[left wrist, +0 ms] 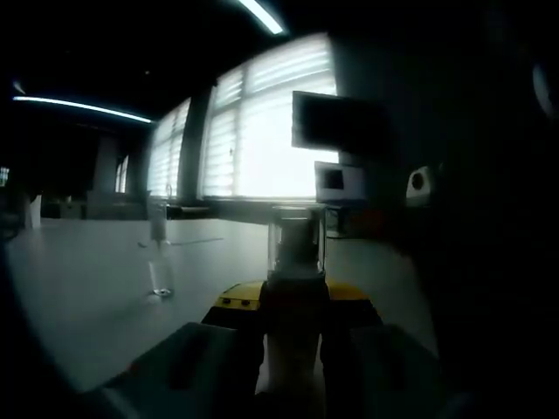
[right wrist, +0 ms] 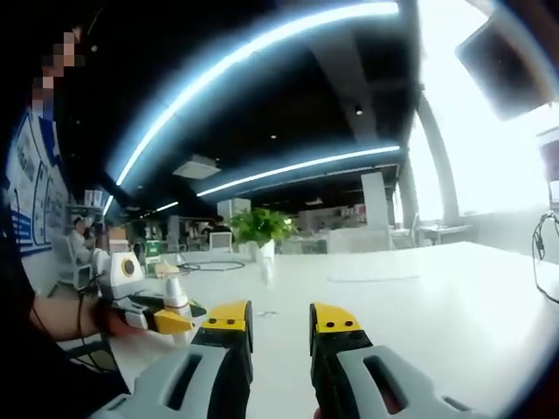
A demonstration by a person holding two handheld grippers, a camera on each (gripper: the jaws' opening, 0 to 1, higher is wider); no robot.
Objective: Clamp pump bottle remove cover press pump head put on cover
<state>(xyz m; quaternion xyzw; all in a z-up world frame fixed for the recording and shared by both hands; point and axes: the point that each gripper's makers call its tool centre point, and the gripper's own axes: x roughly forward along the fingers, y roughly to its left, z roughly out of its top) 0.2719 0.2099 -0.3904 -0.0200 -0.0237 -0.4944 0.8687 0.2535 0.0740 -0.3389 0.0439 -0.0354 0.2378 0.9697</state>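
In the left gripper view my left gripper (left wrist: 293,301) is shut on the pump bottle (left wrist: 293,349), which stands upright between the yellow-tipped jaws. A clear cover (left wrist: 297,240) sits on the bottle's top. In the right gripper view my right gripper (right wrist: 282,319) is open, with nothing between its jaws, above the white table (right wrist: 419,297). At the left of that view a hand holds the left gripper (right wrist: 170,316) with the pale bottle (right wrist: 177,295) in it. The two grippers are apart.
A slim clear item (left wrist: 160,257) stands alone on the table, also seen as a clear item (right wrist: 266,269) near a green plant (right wrist: 260,227). Bright windows (left wrist: 262,131) and a dark monitor (left wrist: 336,122) lie beyond. A cable (right wrist: 546,262) lies at the right. A seated person (right wrist: 80,240) is far left.
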